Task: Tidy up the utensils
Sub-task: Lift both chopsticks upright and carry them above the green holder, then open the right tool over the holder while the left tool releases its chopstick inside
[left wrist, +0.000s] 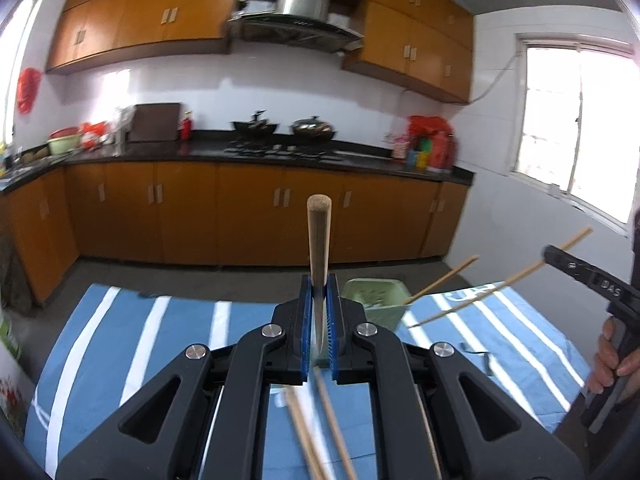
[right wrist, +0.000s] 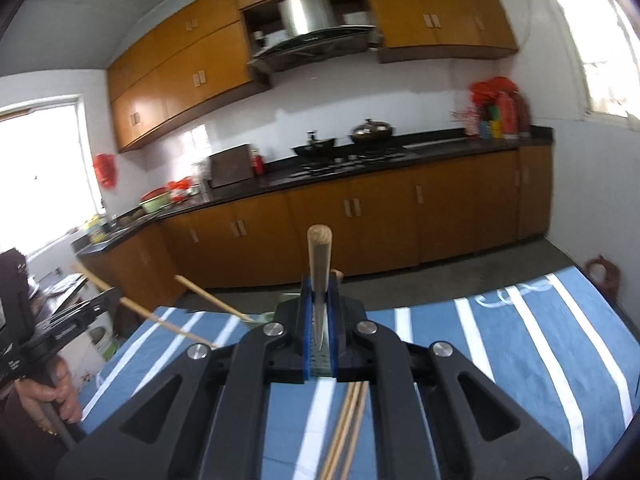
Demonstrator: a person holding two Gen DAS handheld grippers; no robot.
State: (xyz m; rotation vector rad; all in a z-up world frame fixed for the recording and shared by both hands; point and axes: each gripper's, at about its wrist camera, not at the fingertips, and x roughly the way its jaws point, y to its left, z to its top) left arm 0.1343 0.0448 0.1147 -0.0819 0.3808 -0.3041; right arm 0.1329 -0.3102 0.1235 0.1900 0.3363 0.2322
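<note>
The left gripper (left wrist: 319, 308) has its blue pads pressed together, and thin wooden chopsticks (left wrist: 320, 420) run back from under the jaws toward the camera, blurred. From the right wrist view those same sticks cross the tip of that gripper on the left of the scene, held in the air above the near left corner of the table. The right gripper (right wrist: 319, 316) is likewise clamped tight, with a bundle of chopsticks (right wrist: 348, 432) trailing back beneath it. From the left wrist view a long stick of that bundle slants through its tip on the right, well above the cloth. A rounded wood-coloured tip (left wrist: 319, 208) rises straight ahead out of each gripper's pads; whether it is a utensil or part of the finger cannot be told. The black body of the right gripper bears the white letters "DAS", and a hand (left wrist: 612, 360) grips its handle at the right edge. Lettering on the left gripper's body is too blurred to read. On the far edge of the table sits a pale green bin (left wrist: 384, 314), and a leaning chopstick (left wrist: 444, 278) meets its rim. The tablecloth (left wrist: 140, 340) is blue with white stripes; a white scrawl at its far right corner is illegible. Beyond stand orange cabinets (left wrist: 180, 216) and a black counter (left wrist: 280, 152).
</note>
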